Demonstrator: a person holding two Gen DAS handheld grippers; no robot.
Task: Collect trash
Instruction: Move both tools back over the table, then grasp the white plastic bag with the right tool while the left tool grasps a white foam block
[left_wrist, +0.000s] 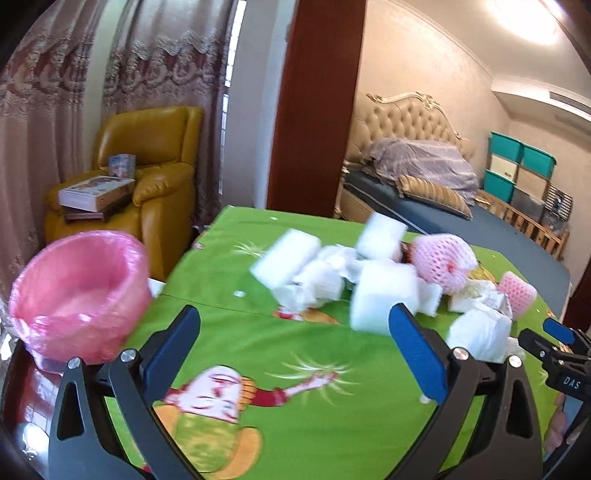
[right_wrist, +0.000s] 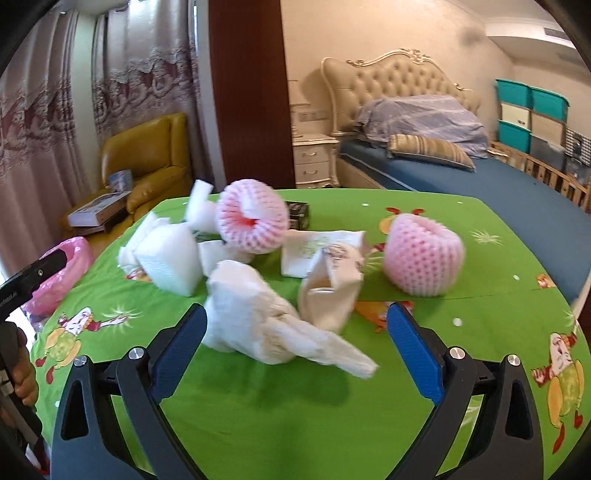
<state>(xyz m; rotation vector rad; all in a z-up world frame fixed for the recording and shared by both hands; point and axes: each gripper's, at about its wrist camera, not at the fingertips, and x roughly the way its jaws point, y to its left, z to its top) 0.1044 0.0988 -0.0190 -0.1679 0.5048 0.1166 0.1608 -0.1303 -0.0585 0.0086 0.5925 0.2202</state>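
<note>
Pink foam nets (right_wrist: 423, 254) x2, table (right_wrist: 280, 406).

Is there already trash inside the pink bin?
No, the round bin lined with a pink plastic bag looks empty inside, while the white foam blocks lie on the green cartoon tablecloth.

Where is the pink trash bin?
The pink-lined bin sits beside the green table's left edge in the left wrist view, in front of the yellow armchair.
</note>
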